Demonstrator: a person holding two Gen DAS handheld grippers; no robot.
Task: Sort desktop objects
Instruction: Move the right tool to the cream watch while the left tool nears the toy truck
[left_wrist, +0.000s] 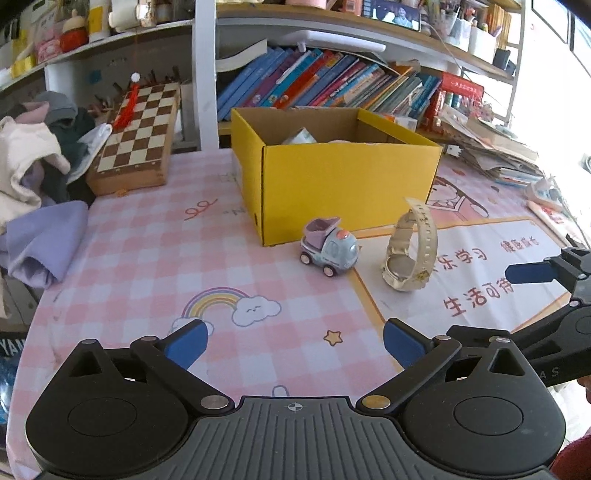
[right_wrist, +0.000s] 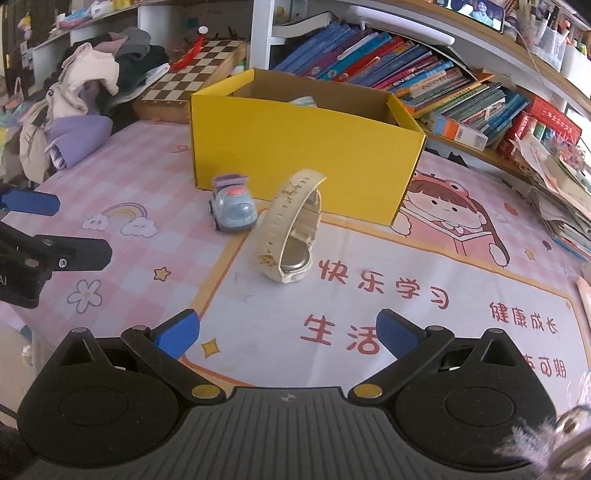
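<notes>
matt cardboard box (left_wrist: 343, 184), glossy plastic toy truck (left_wrist: 330, 245).

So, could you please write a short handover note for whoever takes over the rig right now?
Left gripper: open, empty, hovering over the mat.
Right gripper: open, empty, facing the watch.
The watch and toy truck sit on the mat in front of the yellow box, apart from each other.
Done: the box already holds a few items.
Left: put the watch and truck into the box.
</notes>
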